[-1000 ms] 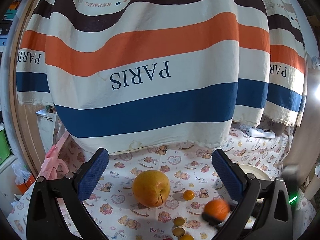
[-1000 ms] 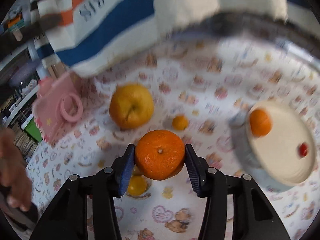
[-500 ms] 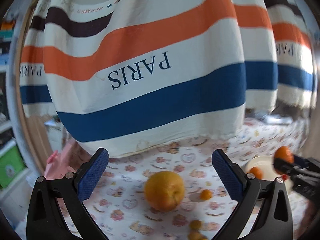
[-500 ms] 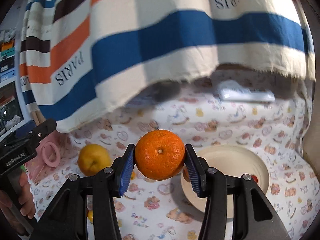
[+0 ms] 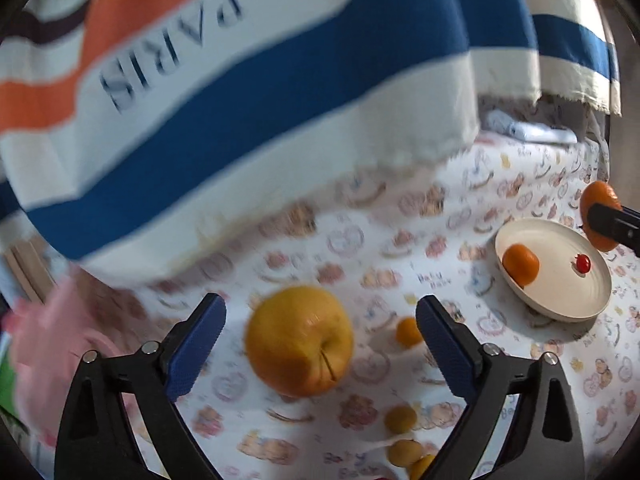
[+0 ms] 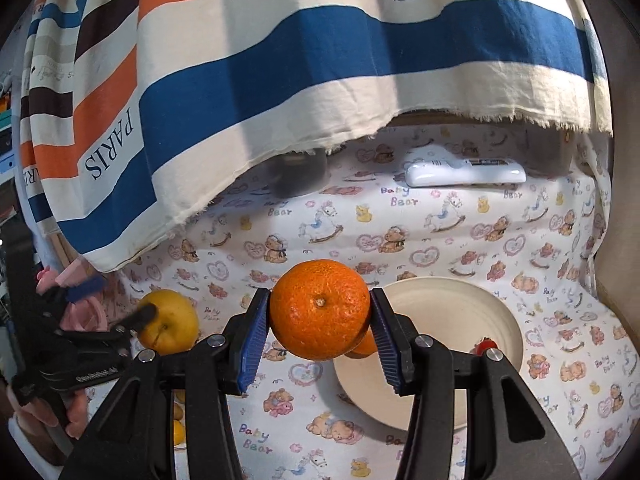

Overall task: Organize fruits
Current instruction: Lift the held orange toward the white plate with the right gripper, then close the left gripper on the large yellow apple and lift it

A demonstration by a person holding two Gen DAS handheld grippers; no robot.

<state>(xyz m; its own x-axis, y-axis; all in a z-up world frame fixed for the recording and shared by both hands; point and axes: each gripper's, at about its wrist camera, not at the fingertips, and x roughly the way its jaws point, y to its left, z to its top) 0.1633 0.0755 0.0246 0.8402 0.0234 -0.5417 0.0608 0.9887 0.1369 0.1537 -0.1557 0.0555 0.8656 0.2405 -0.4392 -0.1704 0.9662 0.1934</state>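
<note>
We carry an orange [image 6: 319, 309] clamped in the right hand-held gripper [image 6: 318, 330] above the plate [image 6: 506, 316] at lower right; next, release. Our left hand-held gripper [image 5: 320, 340] is closing around the untouched apple [image 5: 298, 340], lower centre.

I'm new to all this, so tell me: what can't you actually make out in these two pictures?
- Left view: pink object, motion-blurred, unidentifiable.
- Left view: small yellow fruits, cut off by the bottom edge; count unclear.
- Right view: second orange on the plate, mostly hidden behind the held orange.
</note>
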